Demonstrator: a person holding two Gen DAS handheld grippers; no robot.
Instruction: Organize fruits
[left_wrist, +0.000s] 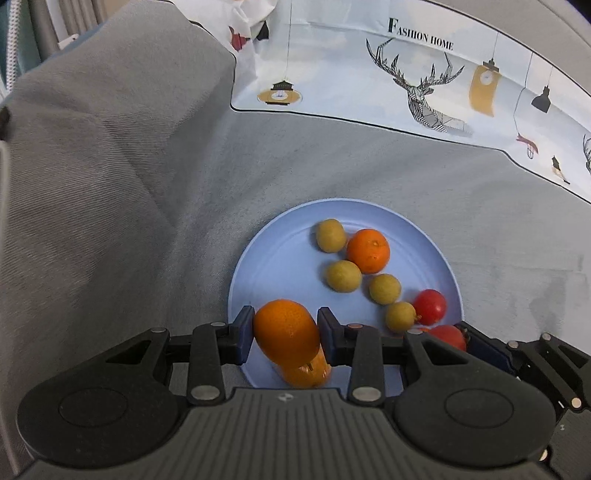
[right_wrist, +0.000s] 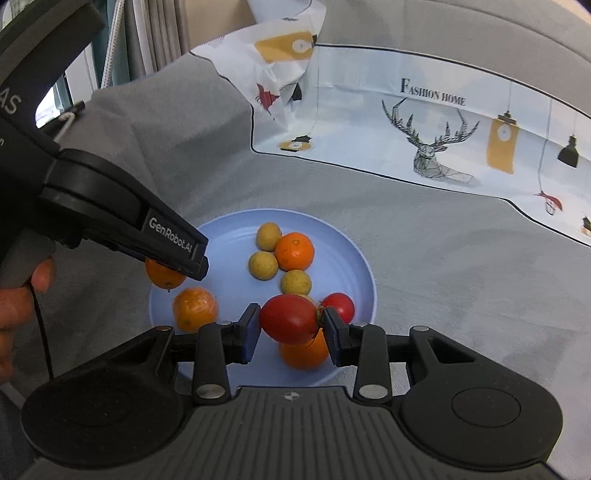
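Fruit is being gathered on a blue plate (left_wrist: 258, 266) resting on grey cloth. At the plate's seven o'clock, an orange (left_wrist: 286, 332) is clamped between the pads of the left gripper (left_wrist: 286, 334), just above another orange lying there. Toward five o'clock, a red tomato (right_wrist: 290, 319) is pinched by the right gripper (right_wrist: 290, 325) over the plate. The step is judged to be placement: both jaws would need lowering and opening over bare plate, clear of the yellow-green fruits (left_wrist: 343, 276) at centre. "GenRobot.AI" is read on the left gripper's side, and "FASHION HOME" on the printed cloth (right_wrist: 432, 92) at twelve o'clock.
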